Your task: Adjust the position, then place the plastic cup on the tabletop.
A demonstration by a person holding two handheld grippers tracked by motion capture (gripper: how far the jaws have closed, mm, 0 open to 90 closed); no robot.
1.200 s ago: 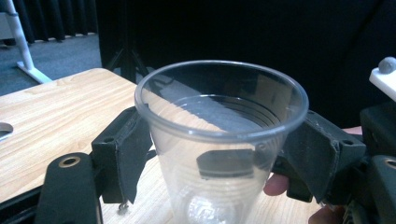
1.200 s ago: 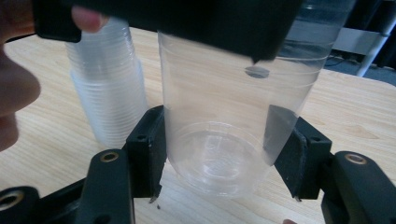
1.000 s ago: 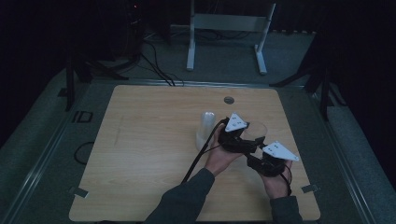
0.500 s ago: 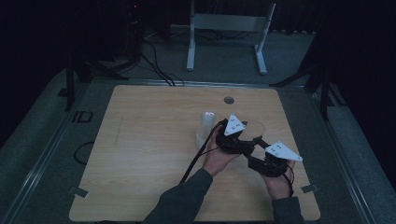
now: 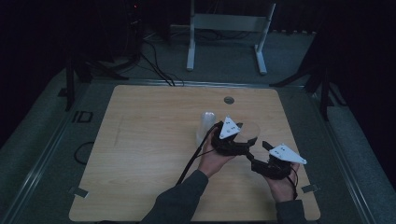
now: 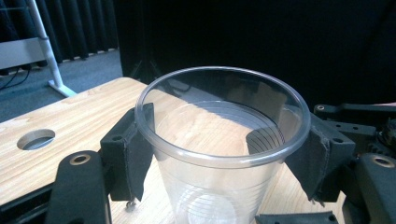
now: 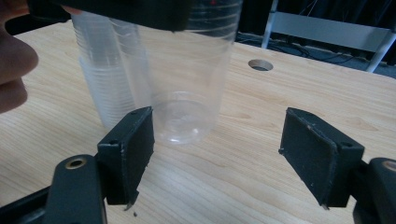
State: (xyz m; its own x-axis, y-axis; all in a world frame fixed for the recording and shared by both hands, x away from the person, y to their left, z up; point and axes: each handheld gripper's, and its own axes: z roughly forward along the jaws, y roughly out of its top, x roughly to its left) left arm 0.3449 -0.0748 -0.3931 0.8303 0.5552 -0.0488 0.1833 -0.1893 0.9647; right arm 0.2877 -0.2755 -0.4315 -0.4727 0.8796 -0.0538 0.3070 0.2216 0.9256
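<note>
Right of the wooden desk's (image 5: 140,154) middle, a clear ribbed plastic cup (image 6: 219,154) stands upright, clamped just below its rim by the left gripper (image 6: 219,158), whose jaws have just been closing. Beside it stands a stack of clear plastic cups (image 7: 100,79). Nearer the right edge, the right gripper (image 7: 217,154) has just been opening its jaws and they stand wide, empty.

High view: above, looking forward-down, far. Gripper views: low, close; both share clear cup (image 6: 219,154), table hole (image 7: 260,65).
</note>
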